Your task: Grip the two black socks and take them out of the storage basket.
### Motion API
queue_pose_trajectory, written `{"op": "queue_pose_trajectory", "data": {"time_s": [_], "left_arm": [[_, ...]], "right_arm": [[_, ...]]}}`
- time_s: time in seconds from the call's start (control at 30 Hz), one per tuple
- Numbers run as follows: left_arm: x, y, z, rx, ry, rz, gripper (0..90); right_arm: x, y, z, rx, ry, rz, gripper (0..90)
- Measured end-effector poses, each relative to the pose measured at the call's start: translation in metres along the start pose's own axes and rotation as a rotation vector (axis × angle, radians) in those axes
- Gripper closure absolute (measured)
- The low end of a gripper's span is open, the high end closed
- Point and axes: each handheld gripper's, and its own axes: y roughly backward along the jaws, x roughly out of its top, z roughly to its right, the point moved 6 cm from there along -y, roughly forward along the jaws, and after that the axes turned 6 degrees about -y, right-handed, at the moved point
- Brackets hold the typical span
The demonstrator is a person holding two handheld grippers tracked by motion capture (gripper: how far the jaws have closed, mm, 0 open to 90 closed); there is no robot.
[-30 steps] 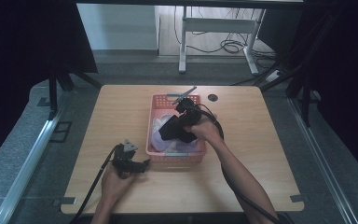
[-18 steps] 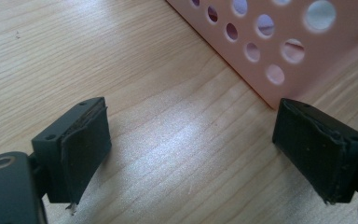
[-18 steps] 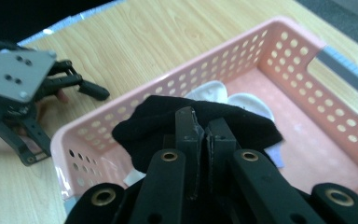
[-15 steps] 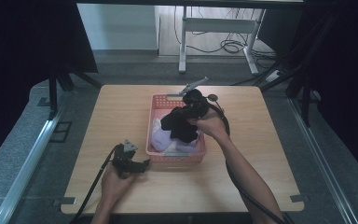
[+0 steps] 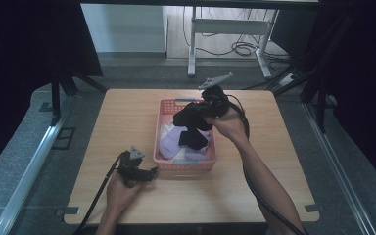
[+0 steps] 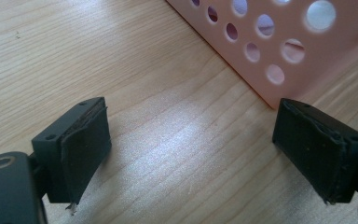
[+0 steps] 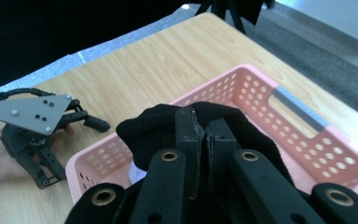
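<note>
Left gripper [image 5: 144, 172] low at 7 o'clock of the table [image 5: 127, 117], resting near the front edge, jaws spread wide over bare wood, nothing between them; corner of the pink basket [image 6: 279, 51] just beyond its far jaw. Basket sits mid-table with pale laundry [image 5: 174, 144] inside. Right gripper [image 5: 203, 111] above the basket's far half, toward 1 o'clock, jaws pinched tight on a black garment [image 7: 168, 126]; cloth hangs down, lower end touching the pale pile
</note>
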Motion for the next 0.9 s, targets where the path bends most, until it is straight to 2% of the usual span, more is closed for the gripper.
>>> {"op": "queue_pose_trajectory", "data": {"time_s": [0.17,0.37,0.6,0.63,0.7,0.9], "left_arm": [[0.000,0.000,0.000,0.000,0.000,0.000,10.7],[0.000,0.000,0.000,0.001,0.000,0.000,10.7],[0.000,0.000,0.000,0.003,0.000,0.001,10.7],[0.000,0.000,0.000,0.003,0.000,0.001,10.7],[0.000,0.000,0.000,0.003,0.000,0.001,10.7],[0.000,0.000,0.000,0.002,0.000,0.002,10.8]], "right_arm": [[0.002,0.012,0.006,-0.021,-0.006,0.020,86.5],[-0.002,0.030,0.020,-0.063,-0.028,0.037,86.5],[-0.016,0.048,0.043,-0.125,-0.071,0.048,86.5],[-0.022,0.053,0.050,-0.140,-0.085,0.052,86.5],[-0.023,0.054,0.053,-0.147,-0.092,0.050,86.5],[-0.038,0.070,0.073,-0.201,-0.128,0.060,86.5]]}}
